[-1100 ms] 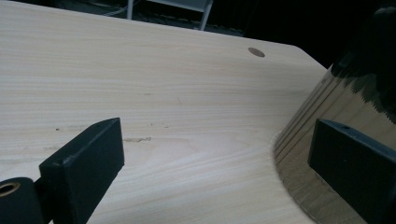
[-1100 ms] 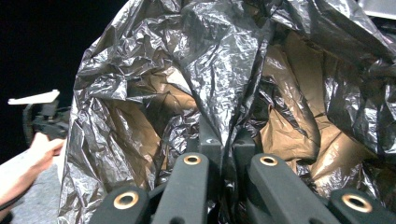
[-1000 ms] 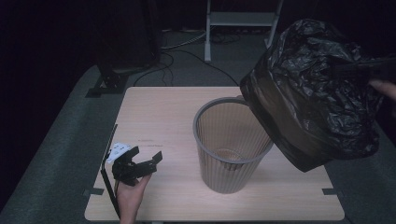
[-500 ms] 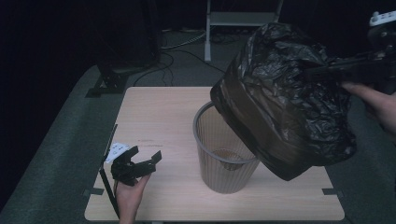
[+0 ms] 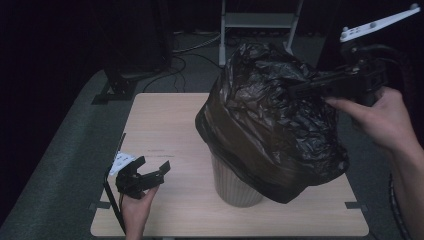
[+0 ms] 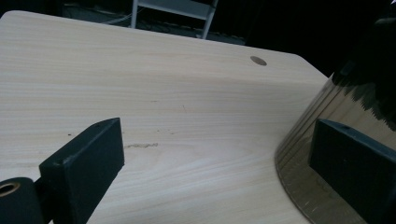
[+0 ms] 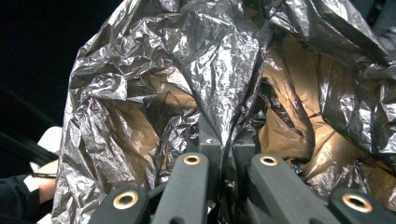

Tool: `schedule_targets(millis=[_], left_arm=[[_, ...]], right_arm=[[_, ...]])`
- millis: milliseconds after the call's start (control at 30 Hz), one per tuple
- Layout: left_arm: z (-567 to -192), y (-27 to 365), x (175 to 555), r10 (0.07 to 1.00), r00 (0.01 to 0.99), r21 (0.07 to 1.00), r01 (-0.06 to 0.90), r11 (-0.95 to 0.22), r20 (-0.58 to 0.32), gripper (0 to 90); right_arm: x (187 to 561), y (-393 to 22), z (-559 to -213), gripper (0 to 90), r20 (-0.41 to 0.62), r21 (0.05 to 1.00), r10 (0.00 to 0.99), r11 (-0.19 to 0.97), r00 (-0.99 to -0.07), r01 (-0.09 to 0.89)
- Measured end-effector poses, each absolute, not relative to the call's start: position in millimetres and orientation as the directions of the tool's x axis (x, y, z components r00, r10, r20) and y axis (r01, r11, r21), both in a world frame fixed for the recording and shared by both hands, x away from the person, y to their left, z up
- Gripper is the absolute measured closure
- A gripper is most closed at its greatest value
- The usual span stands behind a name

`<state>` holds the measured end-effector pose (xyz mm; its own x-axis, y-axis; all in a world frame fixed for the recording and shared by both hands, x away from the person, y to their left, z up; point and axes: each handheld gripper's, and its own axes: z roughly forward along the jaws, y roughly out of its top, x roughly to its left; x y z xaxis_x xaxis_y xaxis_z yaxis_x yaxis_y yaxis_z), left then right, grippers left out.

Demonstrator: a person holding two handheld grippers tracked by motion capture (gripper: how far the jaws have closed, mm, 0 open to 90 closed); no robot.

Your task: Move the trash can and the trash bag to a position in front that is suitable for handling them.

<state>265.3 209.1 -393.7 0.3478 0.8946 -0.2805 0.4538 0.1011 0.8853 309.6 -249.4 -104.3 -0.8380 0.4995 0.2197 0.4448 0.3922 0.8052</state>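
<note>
Pinching the black bag (image 5: pixel 270 130) in our right gripper (image 5: pixel 300 90), we should center its mouth over the bin (image 5: pixel 235 187); our left gripper (image 5: pixel 152 172) rests, jaws apart.

No readable writing is showing anywhere. A white tag (image 5: pixel 121 162) is lying on the desk (image 5: pixel 165 125) just beside the left claw (image 5: pixel 150 167), and it is carrying small dark marks, but they are too small and blurred to read. Nothing else is bearing any lettering, number or brand.
</note>
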Motion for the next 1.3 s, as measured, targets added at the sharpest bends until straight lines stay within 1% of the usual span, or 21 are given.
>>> schedule_targets(millis=[200, 600, 1300], left_arm=[[-393.7, 209.4, 265.1, 0.894, 0.348, 0.886, 0.453, 0.103, -0.282, 2.7], [-393.8, 210.7, 265.3, 0.894, 0.344, 0.884, 0.455, 0.107, -0.286, 2.7], [-394.3, 214.2, 265.6, 0.894, 0.337, 0.882, 0.455, 0.120, -0.295, 2.7]], right_arm=[[317.1, -229.2, -114.4, 88.4, 0.233, 0.790, 0.467, 0.420, -0.853, 0.446], [331.8, -199.9, -135.3, 88.4, 0.262, 0.760, 0.437, 0.456, -0.861, 0.463], [348.5, -183.5, -163.8, 88.4, 0.280, 0.707, 0.443, 0.504, -0.851, 0.495]])
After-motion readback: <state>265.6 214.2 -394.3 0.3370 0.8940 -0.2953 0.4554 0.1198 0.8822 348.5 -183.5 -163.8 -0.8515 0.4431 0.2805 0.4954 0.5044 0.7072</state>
